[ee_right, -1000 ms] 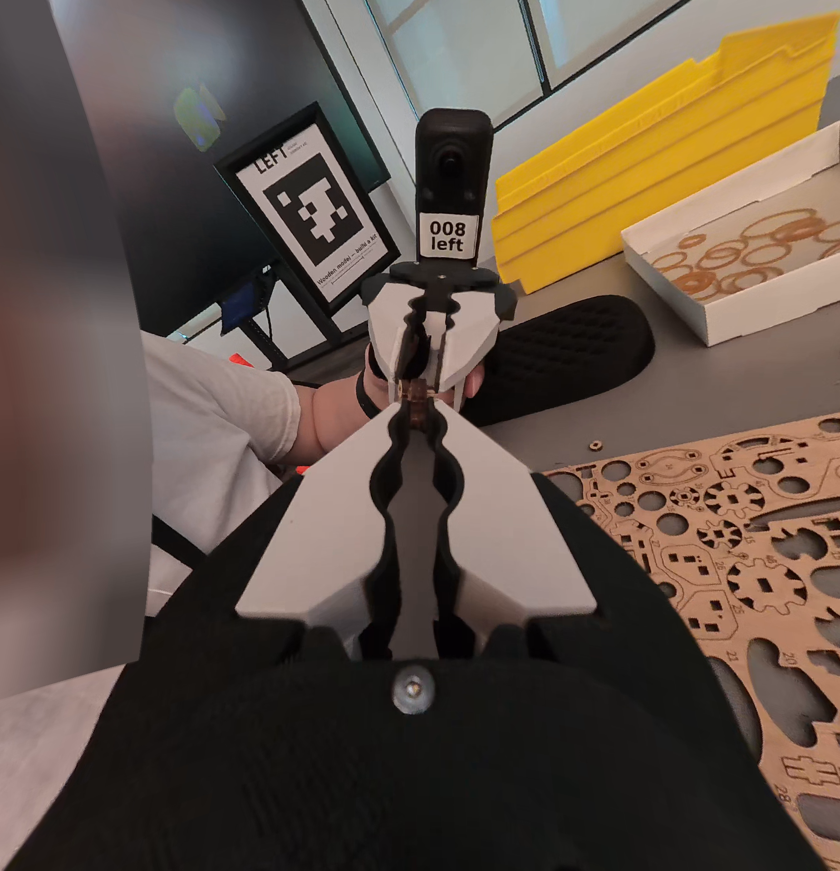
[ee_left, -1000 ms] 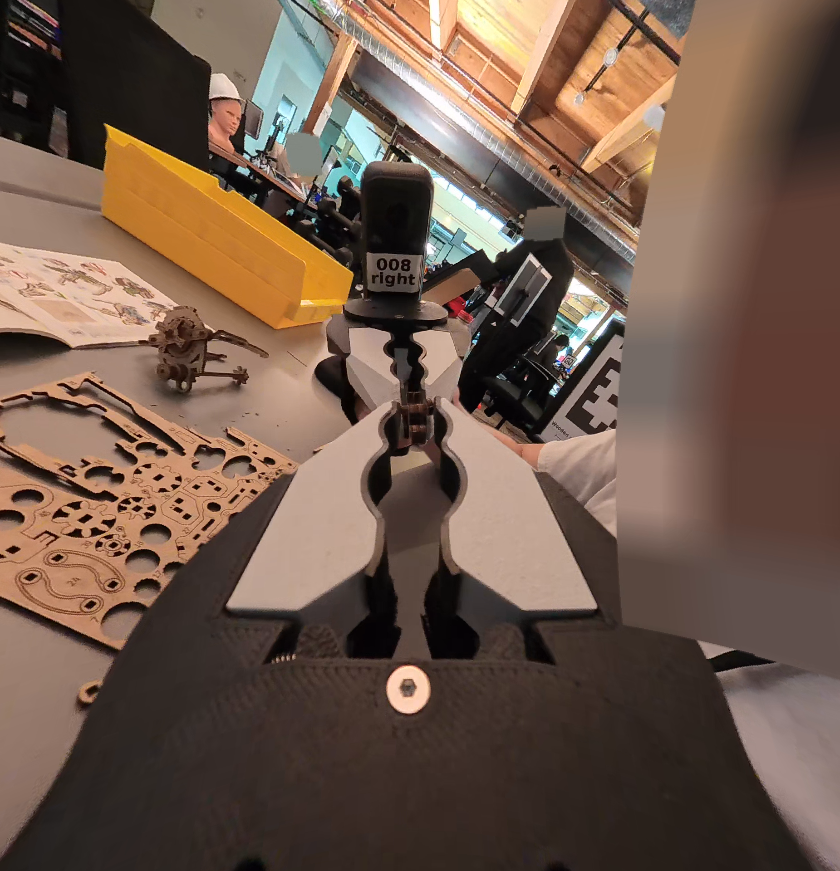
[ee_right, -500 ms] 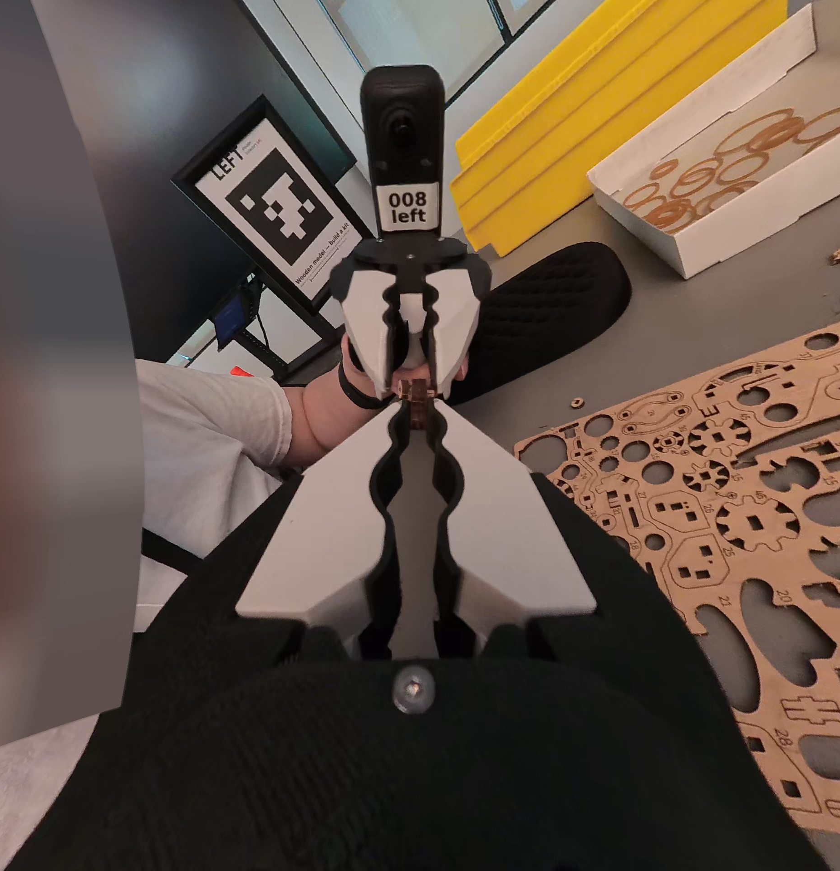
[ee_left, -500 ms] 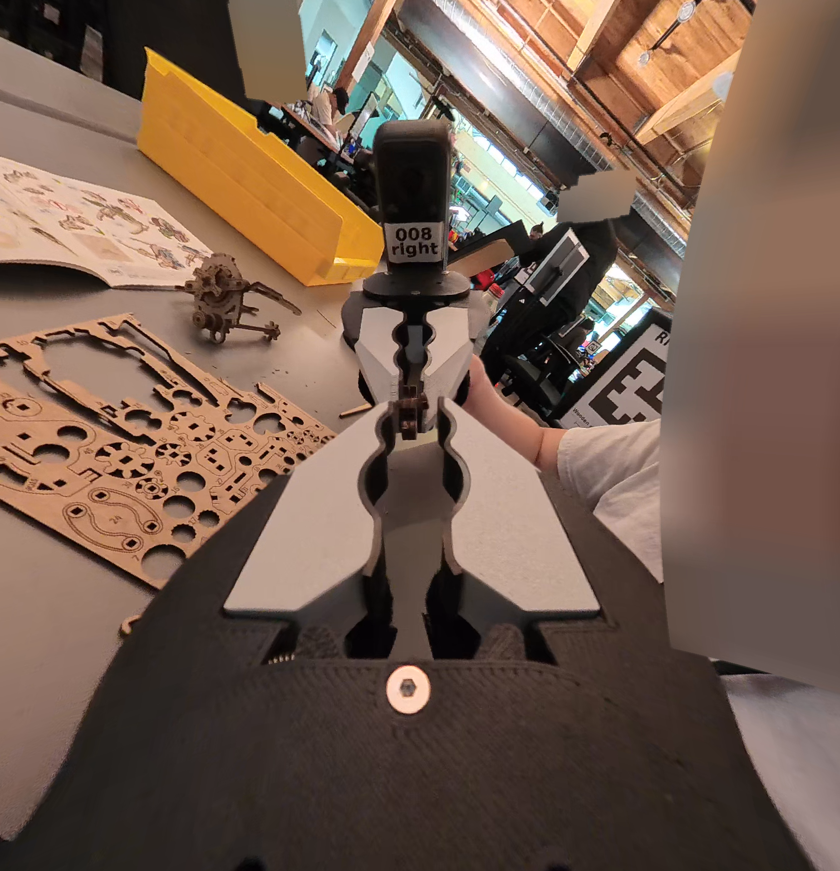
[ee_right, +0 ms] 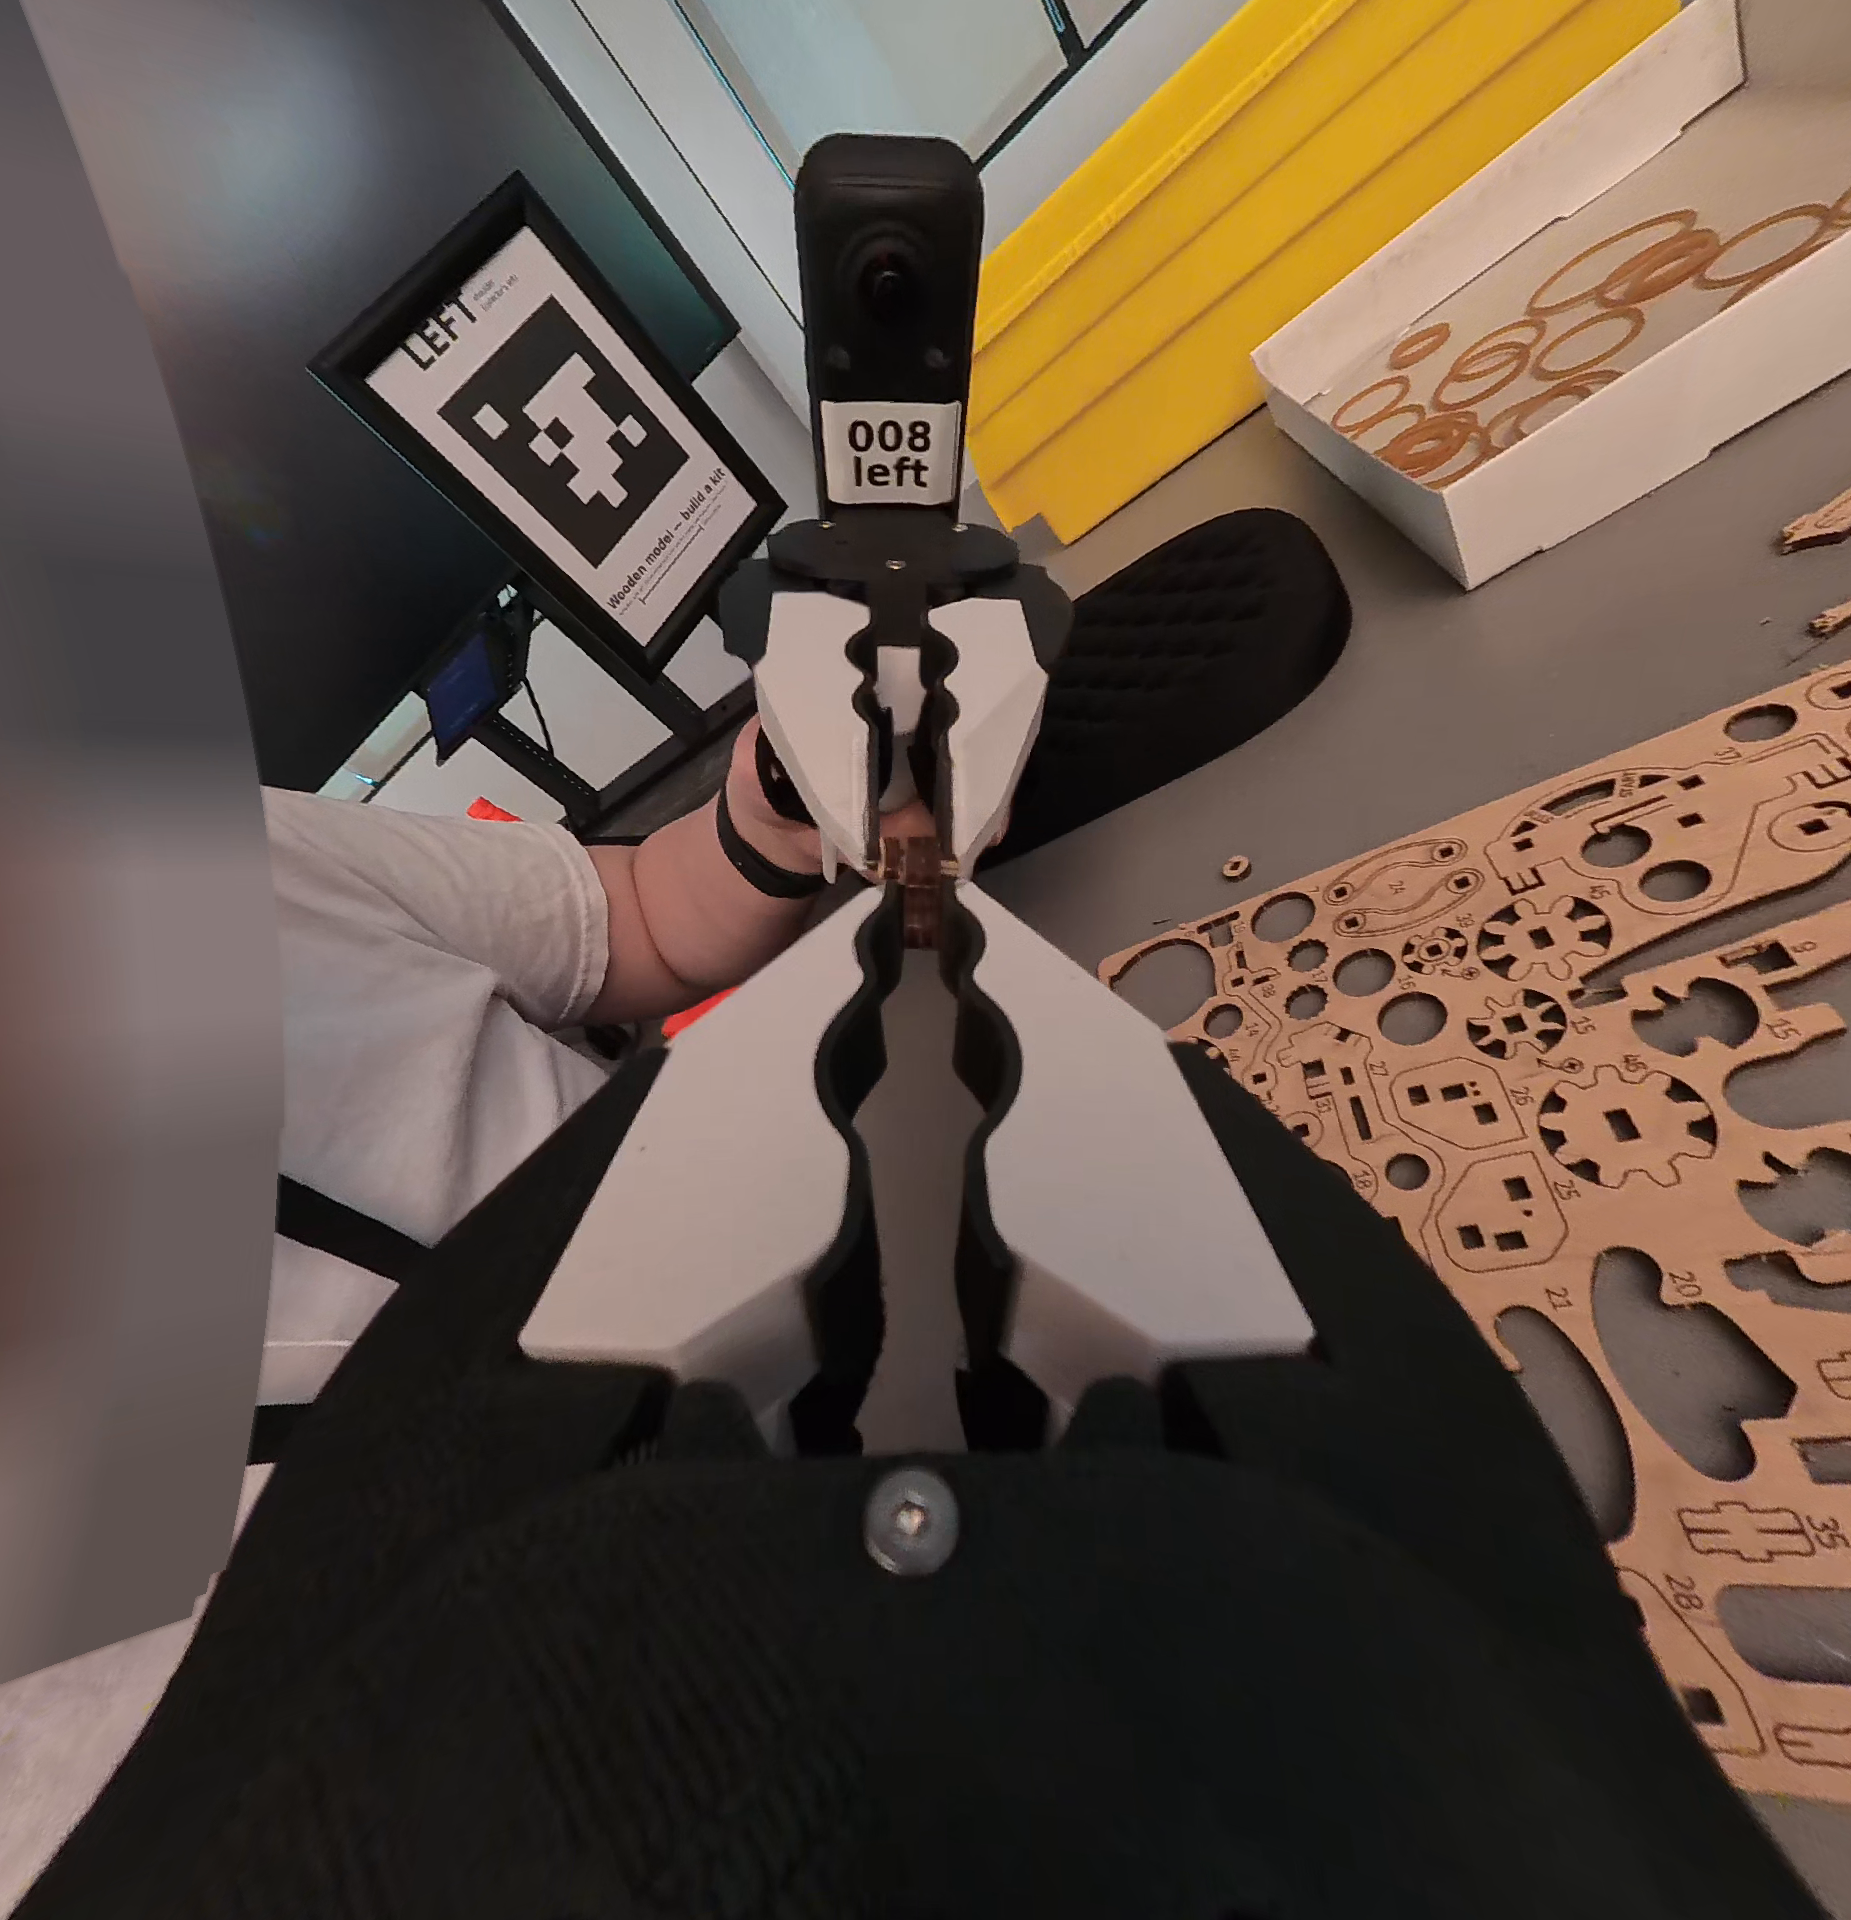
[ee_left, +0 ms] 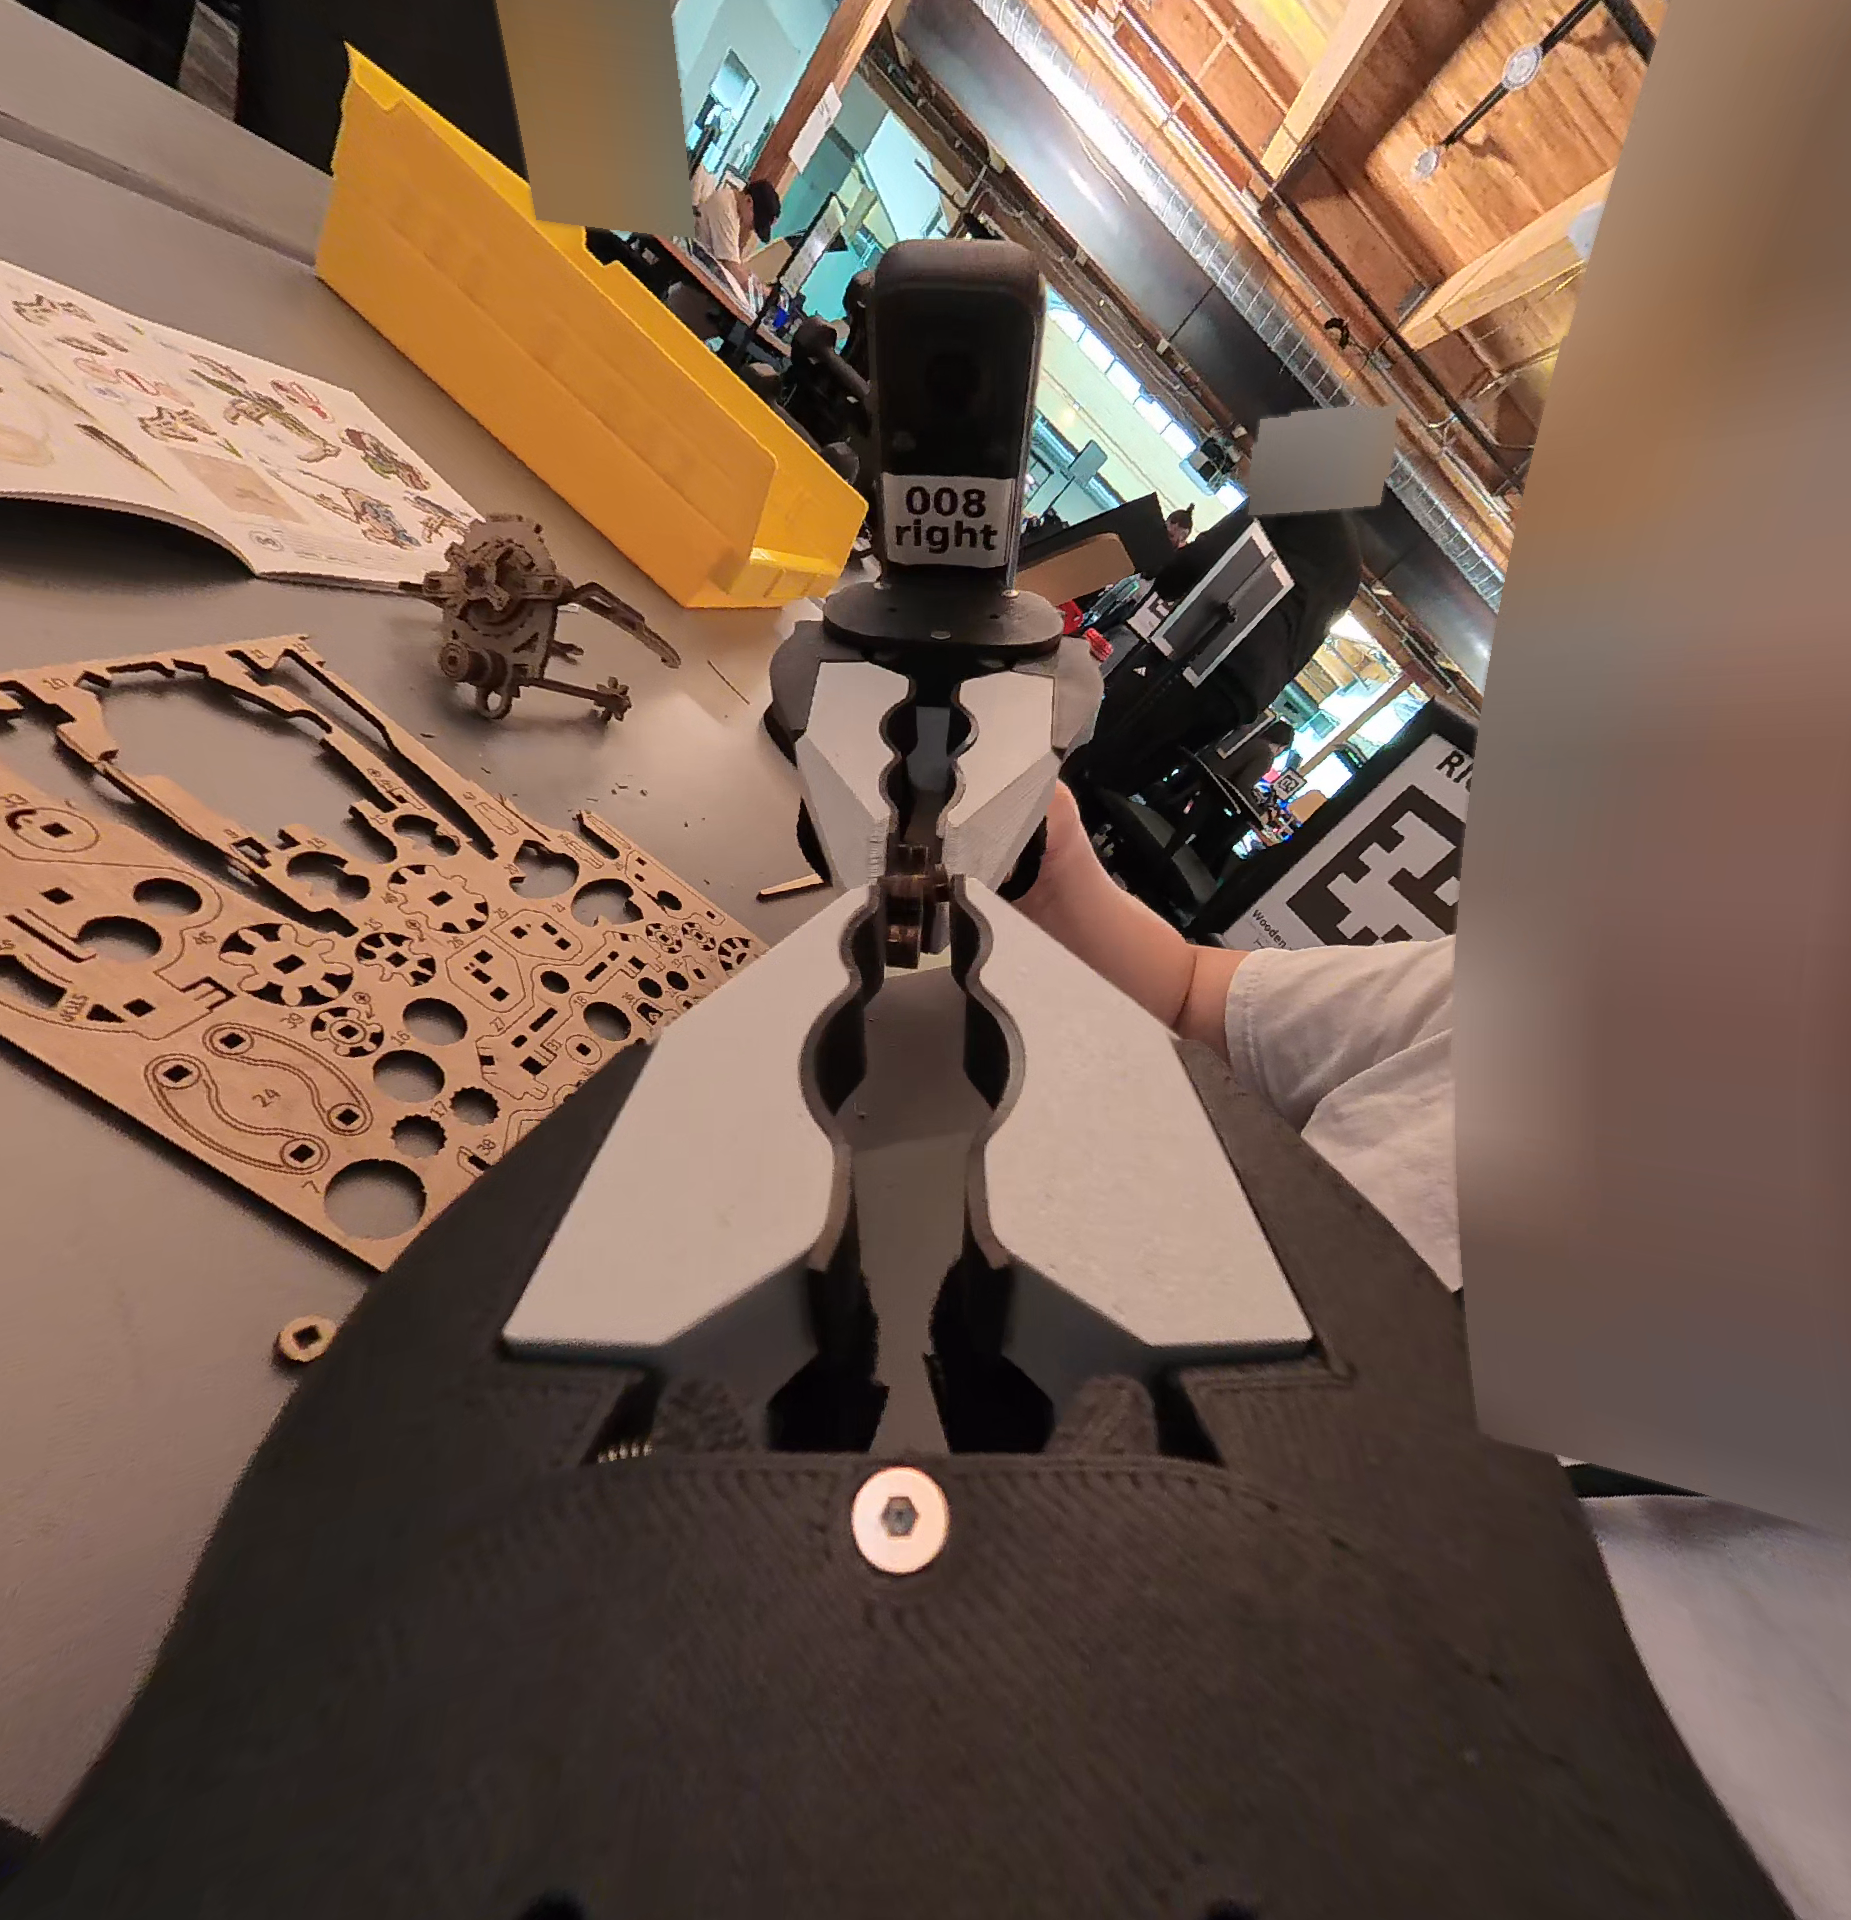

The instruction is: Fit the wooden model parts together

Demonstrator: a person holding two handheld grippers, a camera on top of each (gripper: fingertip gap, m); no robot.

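The left claw [ee_left: 913, 914] is pinched shut on a small wooden part [ee_left: 908, 920], held up in the air above the table [ee_left: 121, 1455]. The right claw [ee_right: 913, 914] points straight at it, tip to tip, and is pinched shut on its own small piece [ee_right: 921, 914]. The two bits touch. Left of the part lies a flat wood sheet [ee_left: 225, 987] full of holes. Past the sheet sit a little built model [ee_left: 510, 613], a booklet [ee_left: 173, 436] and a yellow bin [ee_left: 588, 364].

Grey table [ee_left: 121, 1351] — punched wooden sheet [ee_left: 225, 966], booklet [ee_left: 173, 436], yellow bin [ee_left: 588, 343], small assembled model [ee_left: 505, 623]
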